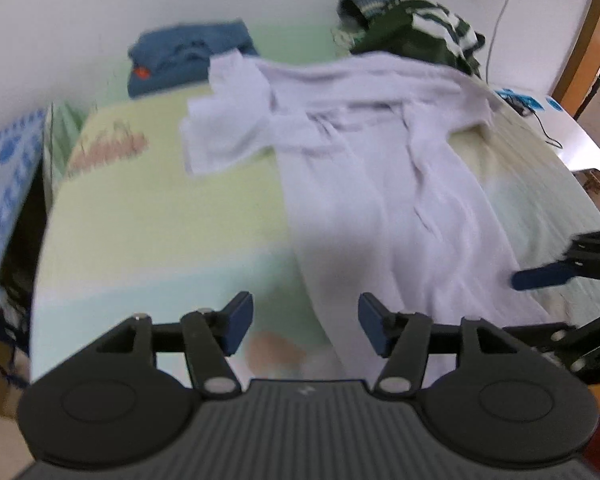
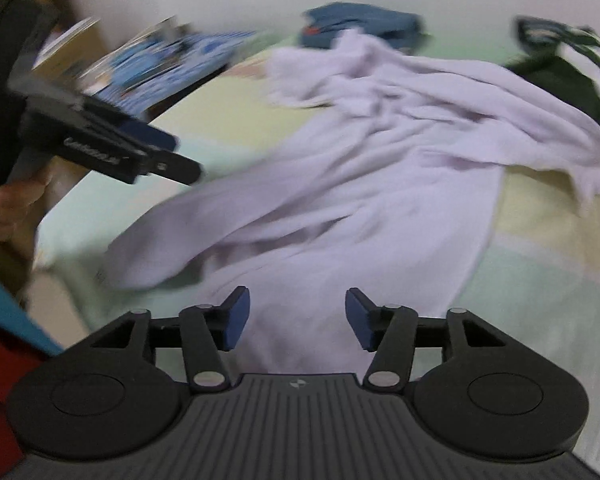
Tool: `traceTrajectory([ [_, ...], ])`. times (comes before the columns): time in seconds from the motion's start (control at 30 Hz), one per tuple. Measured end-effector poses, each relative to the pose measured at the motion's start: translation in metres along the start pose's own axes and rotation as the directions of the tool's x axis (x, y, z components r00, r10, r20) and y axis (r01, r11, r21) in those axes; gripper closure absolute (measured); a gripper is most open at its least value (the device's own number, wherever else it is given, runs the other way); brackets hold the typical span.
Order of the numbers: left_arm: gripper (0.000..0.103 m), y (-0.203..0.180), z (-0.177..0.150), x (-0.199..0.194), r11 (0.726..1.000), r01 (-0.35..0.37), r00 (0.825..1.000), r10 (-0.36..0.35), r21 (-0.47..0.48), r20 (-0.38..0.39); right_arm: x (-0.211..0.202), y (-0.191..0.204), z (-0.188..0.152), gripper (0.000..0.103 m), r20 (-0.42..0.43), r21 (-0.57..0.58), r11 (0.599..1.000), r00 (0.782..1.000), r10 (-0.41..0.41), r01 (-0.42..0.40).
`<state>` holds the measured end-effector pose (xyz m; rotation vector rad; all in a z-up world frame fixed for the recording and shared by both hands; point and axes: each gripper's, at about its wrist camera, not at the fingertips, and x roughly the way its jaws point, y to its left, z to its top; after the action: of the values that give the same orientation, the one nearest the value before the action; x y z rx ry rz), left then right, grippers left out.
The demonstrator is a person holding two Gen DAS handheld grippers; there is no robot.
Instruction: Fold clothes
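Observation:
A pale lilac T-shirt (image 1: 364, 168) lies spread and wrinkled on the bed, its hem towards me and one sleeve out to the left; the right wrist view shows the same T-shirt (image 2: 380, 184) lengthwise. My left gripper (image 1: 305, 326) hovers open above the shirt's near left hem, nothing between its fingers. My right gripper (image 2: 297, 320) is open too, over the near hem. In the left wrist view the right gripper (image 1: 540, 276) reaches in at the shirt's right edge. The left gripper (image 2: 168, 160) shows at the left of the right wrist view, held by a hand (image 2: 16, 208).
The bed sheet (image 1: 148, 216) is pale green and yellow. A folded blue garment (image 1: 188, 60) and a dark green striped pile (image 1: 412, 24) lie at the far end by the wall. A white side table (image 1: 572, 140) with cables stands to the right, a blue patterned cloth (image 1: 8, 184) to the left.

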<state>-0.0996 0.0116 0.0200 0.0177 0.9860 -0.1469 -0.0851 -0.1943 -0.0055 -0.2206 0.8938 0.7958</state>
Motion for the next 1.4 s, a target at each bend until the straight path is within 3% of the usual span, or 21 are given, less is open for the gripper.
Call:
traceTrajectory([
  [0.17, 0.042, -0.013, -0.028, 0.002, 0.996, -0.084, 0.994, 0.085, 0.018, -0.073, 0.004, 0.022, -0.01, 0.044, 0.018, -0.152, 0.987, 0.999, 0.051, -0.048],
  [0.27, 0.038, -0.012, -0.039, 0.002, 0.998, -0.061, 0.992, 0.058, -0.025, -0.109, 0.007, 0.031, -0.015, 0.041, 0.028, -0.22, 0.975, 0.999, 0.04, -0.033],
  [0.43, 0.037, -0.02, -0.052, 0.007, 0.999, -0.033, 0.991, 0.031, -0.019, -0.129, 0.013, 0.044, -0.025, 0.041, 0.045, -0.331, 0.944, 0.999, 0.022, -0.006],
  [0.57, 0.039, -0.02, -0.056, 0.015, 1.0, -0.031, 0.991, 0.031, 0.002, -0.132, 0.019, 0.052, -0.026, 0.042, 0.06, -0.345, 0.937, 0.998, -0.031, 0.05],
  [0.67, 0.039, -0.014, -0.055, 0.016, 1.0, -0.01, 0.992, 0.009, -0.007, -0.128, 0.022, 0.055, -0.022, 0.053, 0.053, -0.299, 0.95, 0.996, -0.078, 0.091],
  [0.8, 0.042, -0.012, -0.058, 0.013, 1.0, 0.005, 0.996, -0.003, 0.027, -0.085, 0.018, 0.054, -0.018, 0.076, 0.065, -0.176, 0.975, 0.99, -0.128, 0.137],
  [0.87, 0.042, -0.01, -0.06, 0.011, 1.0, 0.03, 0.998, -0.029, 0.009, -0.054, 0.014, 0.053, -0.017, 0.079, 0.078, -0.109, 0.982, 0.986, -0.149, 0.157],
  [0.9, 0.036, -0.009, -0.061, 0.01, 0.999, 0.043, 0.998, -0.043, 0.0, -0.038, 0.011, 0.052, -0.018, 0.082, 0.088, -0.072, 0.984, 0.983, -0.158, 0.164],
  [1.0, 0.0, -0.011, -0.065, 0.006, 0.996, 0.085, 0.996, -0.085, 0.021, 0.012, 0.006, 0.052, -0.021, 0.092, 0.106, 0.029, 0.98, 0.974, -0.199, 0.197],
  [1.03, 0.001, -0.014, -0.066, 0.007, 0.994, 0.095, 0.995, -0.096, 0.045, 0.004, 0.005, 0.051, -0.023, 0.096, 0.105, 0.058, 0.977, 0.971, -0.213, 0.207],
  [1.2, 0.012, -0.026, -0.069, 0.008, 0.983, 0.076, 0.997, -0.075, 0.167, -0.013, -0.001, 0.047, -0.029, 0.099, 0.1, 0.175, 0.959, 0.965, -0.241, 0.221],
  [1.27, 0.012, -0.022, -0.069, 0.011, 0.984, 0.095, 0.995, -0.092, 0.153, -0.031, -0.005, 0.047, -0.03, 0.098, 0.095, 0.209, 0.954, 0.967, -0.237, 0.214],
  [1.37, 0.012, -0.014, -0.07, 0.011, 0.986, 0.106, 0.994, -0.102, 0.125, -0.037, -0.01, 0.06, -0.03, 0.09, 0.129, 0.162, 0.966, 0.966, -0.224, 0.202],
  [1.4, 0.017, -0.011, -0.071, 0.01, 0.988, 0.106, 0.994, -0.102, 0.117, -0.034, -0.01, 0.066, -0.029, 0.081, 0.129, 0.132, 0.972, 0.969, -0.21, 0.193],
])
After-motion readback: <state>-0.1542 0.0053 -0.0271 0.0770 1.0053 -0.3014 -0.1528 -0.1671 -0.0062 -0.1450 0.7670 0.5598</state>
